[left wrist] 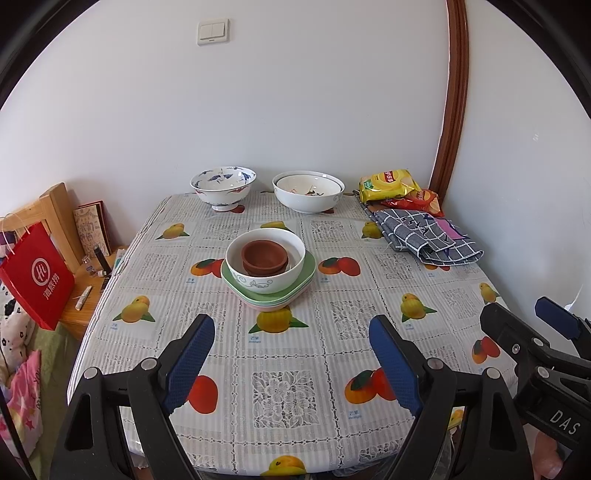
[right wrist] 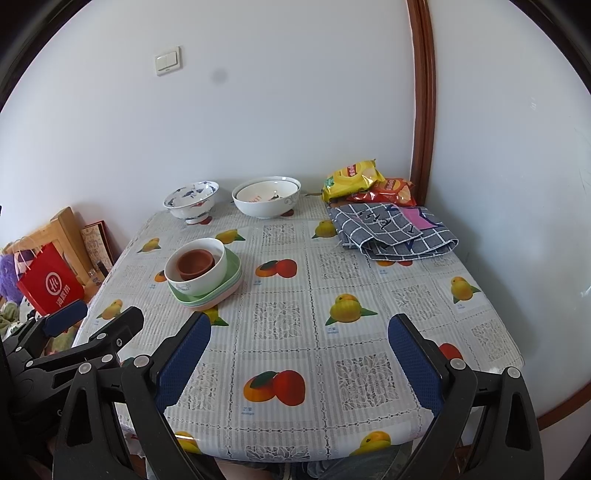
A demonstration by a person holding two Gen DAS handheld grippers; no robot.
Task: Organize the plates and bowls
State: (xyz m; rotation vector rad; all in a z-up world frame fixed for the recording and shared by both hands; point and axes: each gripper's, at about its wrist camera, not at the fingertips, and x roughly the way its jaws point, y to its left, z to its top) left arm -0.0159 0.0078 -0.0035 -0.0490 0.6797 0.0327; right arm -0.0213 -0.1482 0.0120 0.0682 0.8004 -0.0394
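Both claws, left gripper (left wrist: 291,356) and right gripper (right wrist: 299,354), jaws apart and empty; stacked dishes (left wrist: 269,267) ahead; next likely fetching far bowls (left wrist: 223,187).

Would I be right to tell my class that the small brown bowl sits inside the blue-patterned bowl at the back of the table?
Not quite. The small brown bowl sits inside the white bowl on the stacked green plates mid-table, as the left wrist view shows. The blue-patterned bowl is indeed at the back.

place: home dining corner | signs: fruit-print tablecloth (left wrist: 280,398), bowls (left wrist: 265,266) — snack bags (left wrist: 388,184) (wall switch (left wrist: 213,32) above)
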